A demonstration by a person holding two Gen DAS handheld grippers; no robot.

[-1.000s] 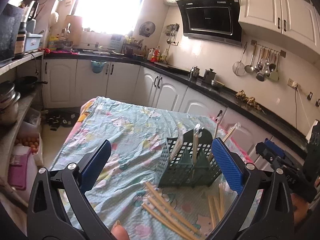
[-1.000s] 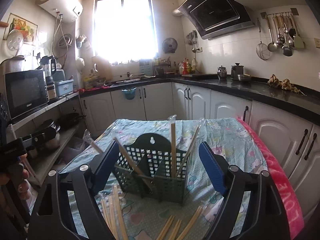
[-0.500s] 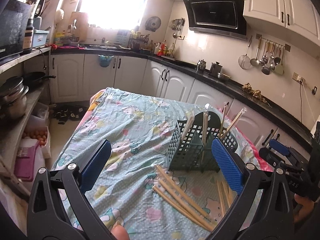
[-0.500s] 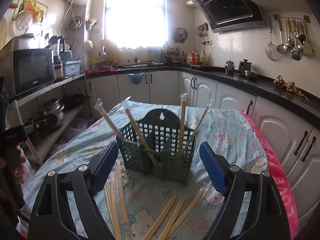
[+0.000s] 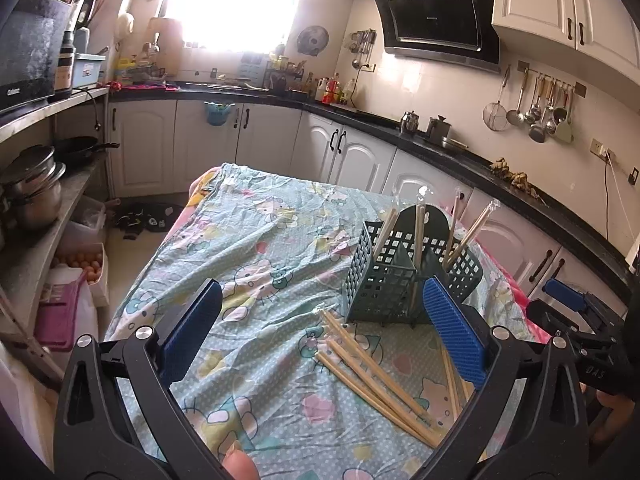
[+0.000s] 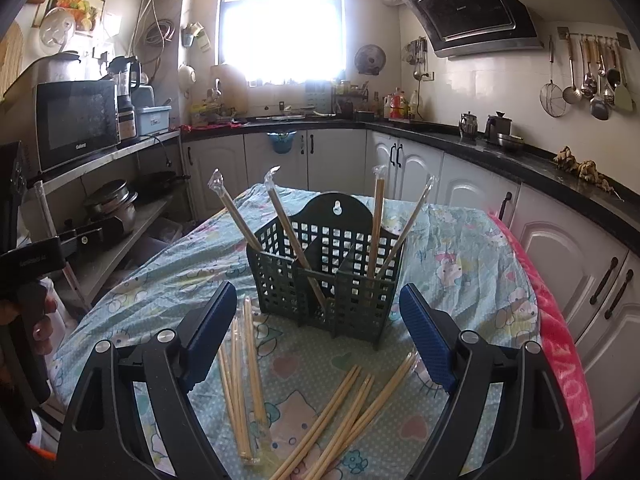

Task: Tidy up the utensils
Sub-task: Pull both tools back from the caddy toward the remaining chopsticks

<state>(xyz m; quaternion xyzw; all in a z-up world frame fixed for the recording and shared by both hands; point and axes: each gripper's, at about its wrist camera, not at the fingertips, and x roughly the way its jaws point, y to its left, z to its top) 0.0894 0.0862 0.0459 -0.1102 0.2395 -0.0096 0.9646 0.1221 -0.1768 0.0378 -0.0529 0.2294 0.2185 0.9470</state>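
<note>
A dark green slotted utensil basket (image 6: 326, 276) stands on the table with several wrapped chopstick pairs (image 6: 378, 220) upright in it; it also shows in the left wrist view (image 5: 394, 276). Loose wrapped chopsticks lie on the cloth in two bunches: one at the left (image 6: 242, 376) and one at the right (image 6: 344, 412) of the right wrist view, and one bunch in the left wrist view (image 5: 372, 372). My left gripper (image 5: 320, 336) is open and empty above the cloth. My right gripper (image 6: 316, 336) is open and empty, just short of the basket.
The table is covered with a cartoon-print cloth (image 5: 248, 252) and a pink towel (image 6: 560, 344) along its right edge. Kitchen counters with white cabinets (image 6: 420, 168) surround it. Shelves with pots (image 5: 32, 192) and a microwave (image 6: 76, 120) stand at the left.
Both grippers have pulled back and up from the basket, so more of the table and loose chopsticks shows. Both stay open.
</note>
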